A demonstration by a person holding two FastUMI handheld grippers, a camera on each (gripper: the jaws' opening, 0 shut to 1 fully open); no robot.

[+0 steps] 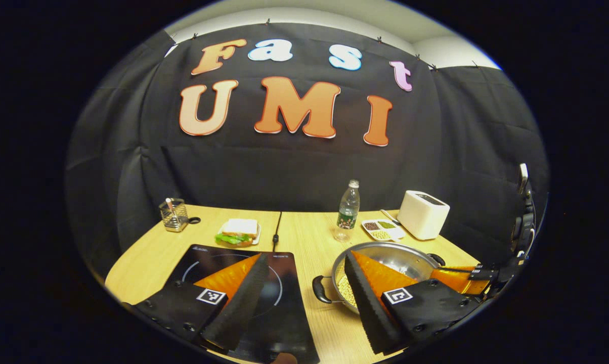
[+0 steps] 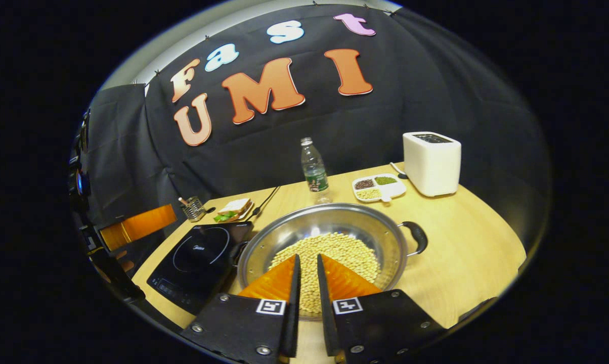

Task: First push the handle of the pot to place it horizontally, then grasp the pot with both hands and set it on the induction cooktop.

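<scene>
Left gripper (image 1: 304, 263) wide open between cooktop (image 1: 264, 283) and pot (image 2: 324, 242); right gripper (image 2: 307, 263) nearly closed, empty.

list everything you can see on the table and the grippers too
round steel pot of pale beans: 1, silver with black side handles, table centre
flat induction cooktop: 1, black, left of the pot
clear plastic water bottle: 1, green label, behind the pot
boxy toaster: 1, white, back right
divided dish of grains: 1, white, beside the toaster
sandwich on a plate: 1, white bread, green leaf, back left
wire holder: 1, metal, far left
left gripper: 1, fingers wide apart
right gripper: 1, fingers nearly together, over the pot's near rim
</scene>
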